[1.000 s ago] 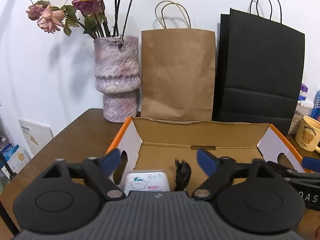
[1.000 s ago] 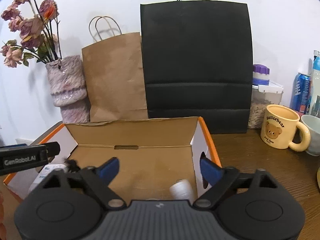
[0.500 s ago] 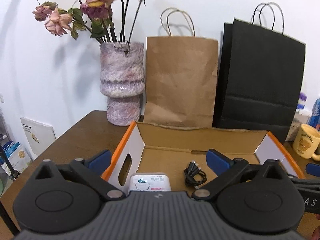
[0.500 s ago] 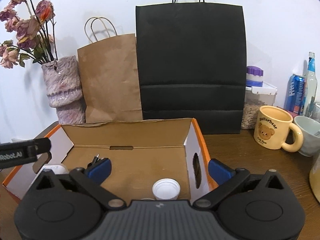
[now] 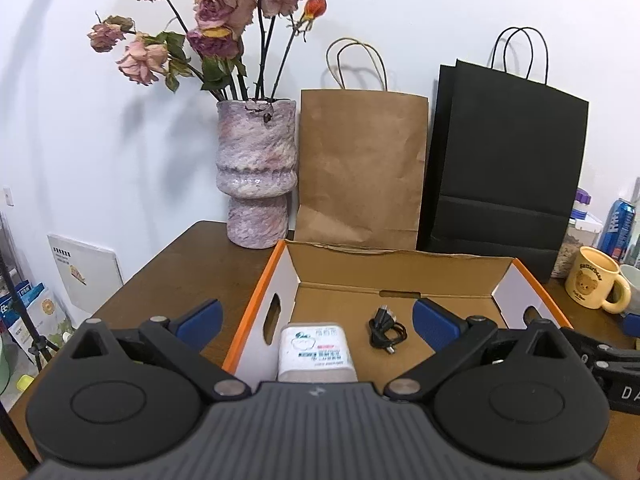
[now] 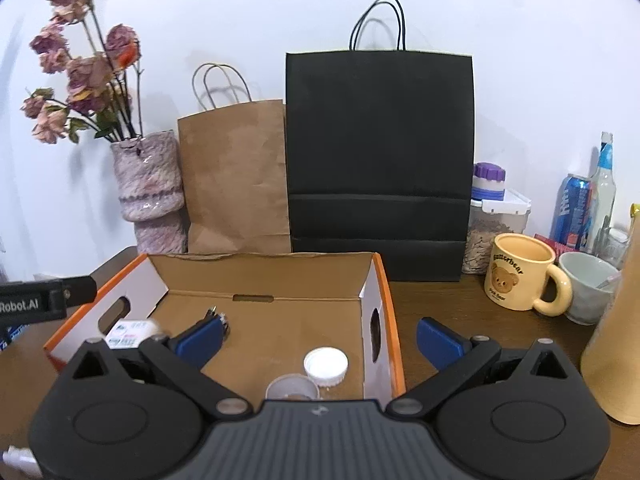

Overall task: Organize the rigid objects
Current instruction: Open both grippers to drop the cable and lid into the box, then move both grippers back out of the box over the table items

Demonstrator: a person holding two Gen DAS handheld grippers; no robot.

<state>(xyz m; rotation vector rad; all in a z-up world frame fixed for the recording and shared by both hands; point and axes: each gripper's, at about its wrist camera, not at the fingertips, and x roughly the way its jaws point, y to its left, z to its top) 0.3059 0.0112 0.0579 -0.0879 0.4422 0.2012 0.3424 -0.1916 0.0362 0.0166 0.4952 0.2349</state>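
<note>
Left gripper (image 5: 316,322) and right gripper (image 6: 320,338) wide apart, empty

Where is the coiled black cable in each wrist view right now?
Left wrist: black cable lies on the box floor, centre-right, right of the white packet.
Right wrist: mostly hidden behind the right gripper's near blue finger; only its plug tips show.
Shared landmark: the orange-edged cardboard box.

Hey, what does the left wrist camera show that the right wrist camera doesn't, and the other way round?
Only the left wrist view shows the coiled black cable whole and the white pack label-up in the cardboard box. Only the right wrist view shows the white cap, a clear cup rim and the glass bottle. Both show the box, vase, brown bag, black bag and bear mug, with both grippers open and empty.
</note>
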